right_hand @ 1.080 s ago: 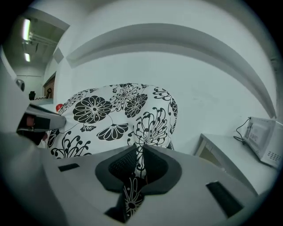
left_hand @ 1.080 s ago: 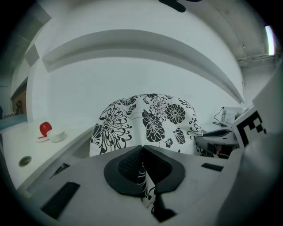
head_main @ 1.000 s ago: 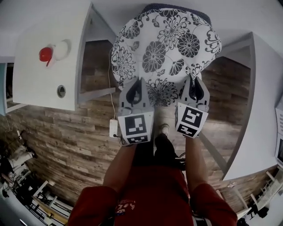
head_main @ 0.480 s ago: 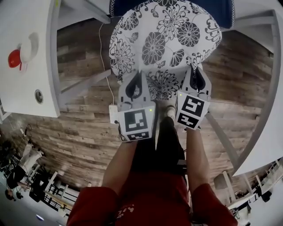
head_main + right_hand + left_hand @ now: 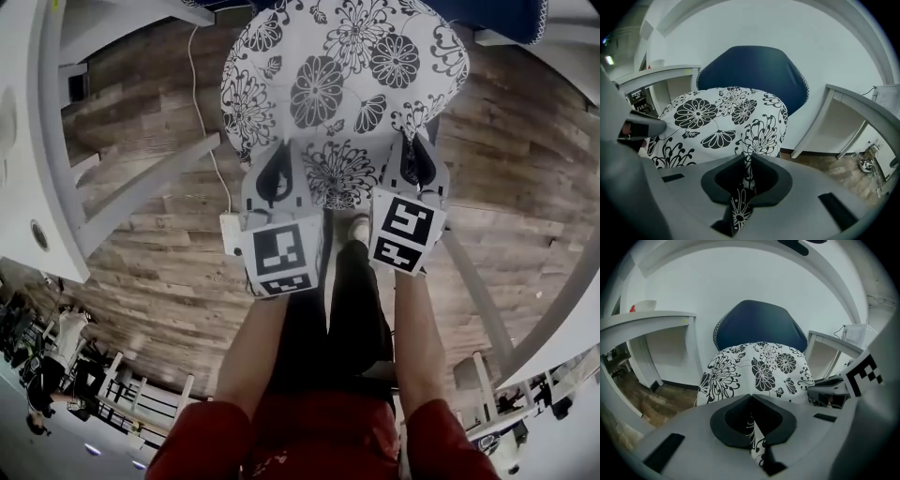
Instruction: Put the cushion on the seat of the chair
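I have the cushion (image 5: 328, 94), floral black on white, hanging out beyond my fingers with its near edge pinched at two places. The left gripper (image 5: 751, 398) is clenched on the fabric at one side and the right gripper (image 5: 747, 158) is clenched on it at the other.

Past the far edge stands the blue chair (image 5: 750, 70), with a white surface (image 5: 647, 319) left of my fingers and another right of them. The cushion hides the seat, so I can't tell whether it's over it yet.

I'd hold both hands level, carry it forward until the far edge meets the chair, and lower it evenly. I'd release only once it lies flat.
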{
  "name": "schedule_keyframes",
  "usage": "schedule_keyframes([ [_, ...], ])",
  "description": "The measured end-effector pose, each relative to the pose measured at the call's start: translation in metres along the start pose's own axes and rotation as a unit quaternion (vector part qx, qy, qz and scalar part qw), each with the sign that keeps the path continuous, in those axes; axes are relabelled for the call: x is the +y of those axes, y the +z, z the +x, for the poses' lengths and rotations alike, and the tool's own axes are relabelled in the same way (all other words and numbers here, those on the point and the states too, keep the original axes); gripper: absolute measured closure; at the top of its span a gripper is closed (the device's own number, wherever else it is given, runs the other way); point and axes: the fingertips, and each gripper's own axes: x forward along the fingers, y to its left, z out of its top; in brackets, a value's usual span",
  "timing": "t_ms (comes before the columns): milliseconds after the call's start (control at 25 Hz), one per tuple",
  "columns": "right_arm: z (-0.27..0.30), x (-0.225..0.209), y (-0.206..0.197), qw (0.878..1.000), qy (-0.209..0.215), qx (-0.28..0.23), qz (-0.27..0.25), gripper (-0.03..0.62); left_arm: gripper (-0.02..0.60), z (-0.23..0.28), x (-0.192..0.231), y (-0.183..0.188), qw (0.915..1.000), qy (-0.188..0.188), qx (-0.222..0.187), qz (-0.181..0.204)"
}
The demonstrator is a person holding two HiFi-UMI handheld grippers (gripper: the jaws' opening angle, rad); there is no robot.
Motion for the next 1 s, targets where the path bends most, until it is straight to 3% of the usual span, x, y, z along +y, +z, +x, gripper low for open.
schedule_keyframes([
  [120,-0.01,-0.005,-0.005,1.0,-0.013,-0.007,-0.004,0.543,0.553,-0.005,-0.007,-0.006,0.9999,-0.004,-0.013,-0.006],
  [520,-0.023,-0.006,0.007,1.0,-0.006,0.016,-0.006,0.543,0.552,-0.01,-0.006,0.001,0.9999,0.007,0.016,0.002],
  [1000,-0.031,-0.008,0.013,0.999,-0.032,0.033,-0.013,0.525,0.552,-0.001,-0.004,-0.003,0.9995,0.0,0.032,-0.001],
])
